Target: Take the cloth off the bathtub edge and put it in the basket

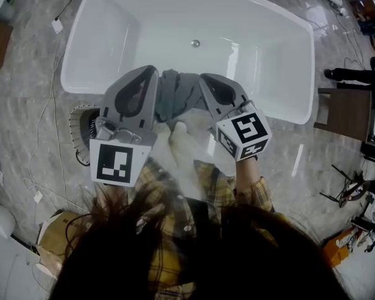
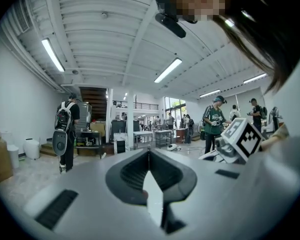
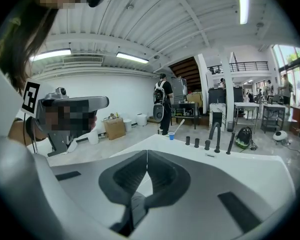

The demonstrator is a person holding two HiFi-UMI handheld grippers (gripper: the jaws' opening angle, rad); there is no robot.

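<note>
**Cloth not yet lifted from the tub edge**

My left hand-held gripper (image 1: 151, 74) and right hand-held gripper (image 1: 204, 80) are both clenched on nothing, jaws pressed together with no fabric between them. The grey cloth (image 1: 175, 95) lies bunched on the near edge of the bathtub (image 1: 112, 17), between the two. The basket (image 1: 81, 125) sits on the floor at my left, partly hidden. As I judge it, the grasp, the carry and the drop are all left.
</note>
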